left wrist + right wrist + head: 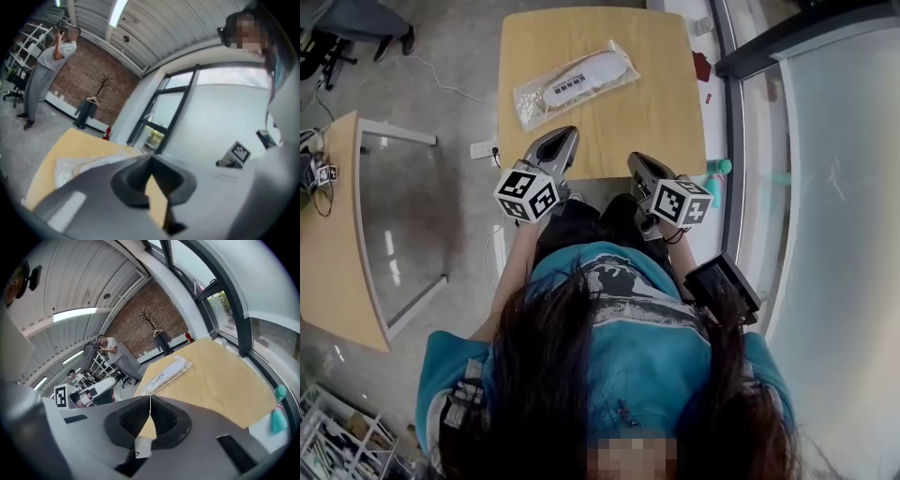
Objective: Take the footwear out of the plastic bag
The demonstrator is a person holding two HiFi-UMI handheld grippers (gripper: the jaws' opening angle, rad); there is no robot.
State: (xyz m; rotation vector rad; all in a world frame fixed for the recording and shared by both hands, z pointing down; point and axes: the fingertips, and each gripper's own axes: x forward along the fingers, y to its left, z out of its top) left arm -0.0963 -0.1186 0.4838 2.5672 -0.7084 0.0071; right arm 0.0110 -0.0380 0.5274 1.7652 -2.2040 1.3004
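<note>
- Head view: the left claw [565,139] and the right claw [639,164] are both closed and empty, held at the near edge of the table [661,103].
- Head view: the plastic bag [534,103] lies flat on the table, well ahead of the left claw and ahead and to the left of the right claw. Neither claw touches it.
- Head view: the footwear [591,73] is inside the bag. It looks pale, long and flat, like a thin slipper. A printed label shows near one end.
- Left gripper view: the jaws meet with nothing between them. The bag [77,166] lies ahead and to the left, low in the frame.
- Likely hazard: a closed claw that reaches the bag can only push it, and the film would probably slide on the smooth table towards the far edge.
- Right gripper view: the jaws are together and empty. The bag [165,376] lies ahead, well apart.
- Likely hazard: a pinch through the film that also catches the footwear would lock the two together, so nothing would slide out.
- Likely hazard: thin film lying flat gives the pads little to grip, so they may slip.
- The bag's open end cannot be identified in any view. A pull on the wrong end would likely stretch or tear the film.
</note>
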